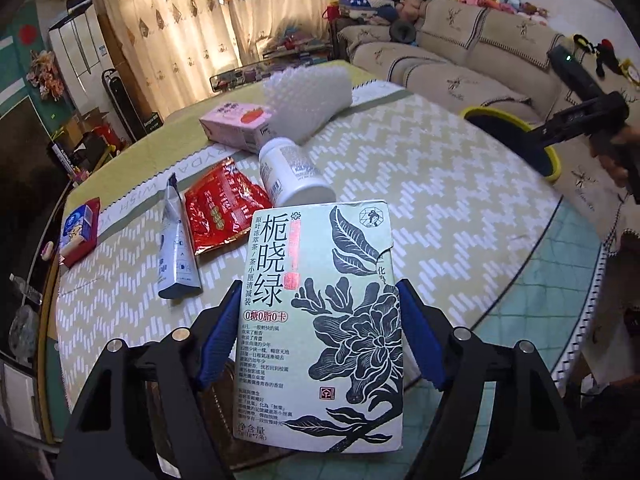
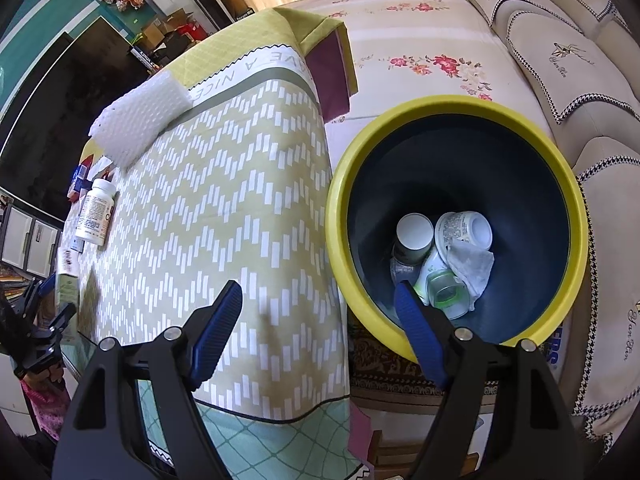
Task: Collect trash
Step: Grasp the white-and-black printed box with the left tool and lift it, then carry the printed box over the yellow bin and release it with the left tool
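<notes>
One tea box [image 1: 320,320] is sitting clamped across its long sides in my left gripper [image 1: 320,336], lifted over the table's [image 1: 440,184] near edge. I'm judging it light, crushable cardboard. My right gripper [image 2: 320,304] is hanging wide and empty beside the bin [image 2: 576,216].

My left wrist view faces across the table [image 1: 420,184] from close; my right looks down into the bin [image 2: 560,184]; both share the tablecloth.
</notes>
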### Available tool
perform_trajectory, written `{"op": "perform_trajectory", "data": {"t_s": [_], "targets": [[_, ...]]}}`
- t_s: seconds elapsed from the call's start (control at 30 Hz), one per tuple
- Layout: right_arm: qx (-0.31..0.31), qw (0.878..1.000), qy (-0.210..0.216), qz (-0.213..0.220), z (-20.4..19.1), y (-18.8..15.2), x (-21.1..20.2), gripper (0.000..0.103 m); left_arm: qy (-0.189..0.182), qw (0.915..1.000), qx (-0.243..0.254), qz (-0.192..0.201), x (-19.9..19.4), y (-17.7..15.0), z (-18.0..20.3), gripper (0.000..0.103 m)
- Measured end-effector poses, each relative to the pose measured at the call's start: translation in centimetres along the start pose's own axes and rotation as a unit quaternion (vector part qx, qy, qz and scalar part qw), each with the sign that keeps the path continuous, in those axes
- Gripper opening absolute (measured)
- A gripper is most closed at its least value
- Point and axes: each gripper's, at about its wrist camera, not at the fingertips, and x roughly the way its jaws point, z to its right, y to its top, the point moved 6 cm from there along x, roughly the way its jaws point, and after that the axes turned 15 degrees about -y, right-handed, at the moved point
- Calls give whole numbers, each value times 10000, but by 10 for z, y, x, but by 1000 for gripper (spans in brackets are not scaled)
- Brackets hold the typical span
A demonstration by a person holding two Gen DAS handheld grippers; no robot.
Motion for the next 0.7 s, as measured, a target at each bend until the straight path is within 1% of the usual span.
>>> {"op": "perform_trajectory", "data": {"t_s": [0.2, 0.3, 0.4, 0.6, 0.7], "targets": [[19, 10000, 19, 79, 3, -4, -3, 75, -44, 9998, 128, 119, -16, 12, 18, 74], [40, 9999, -9, 158, 8, -9, -8, 75, -130, 9995, 231, 164, -14, 24, 32, 74], [73, 9995, -128, 264, 17, -15, -16, 75, -262, 9988, 367, 211, -8, 40, 48, 74], [244, 9979, -344, 482, 44, -27, -31, 75, -712, 9944, 709, 338, 13, 84, 94, 74], [401, 9964, -464, 579, 64, -36, -38, 75, -969, 9909, 864, 354, 31, 108, 119, 74]]}}
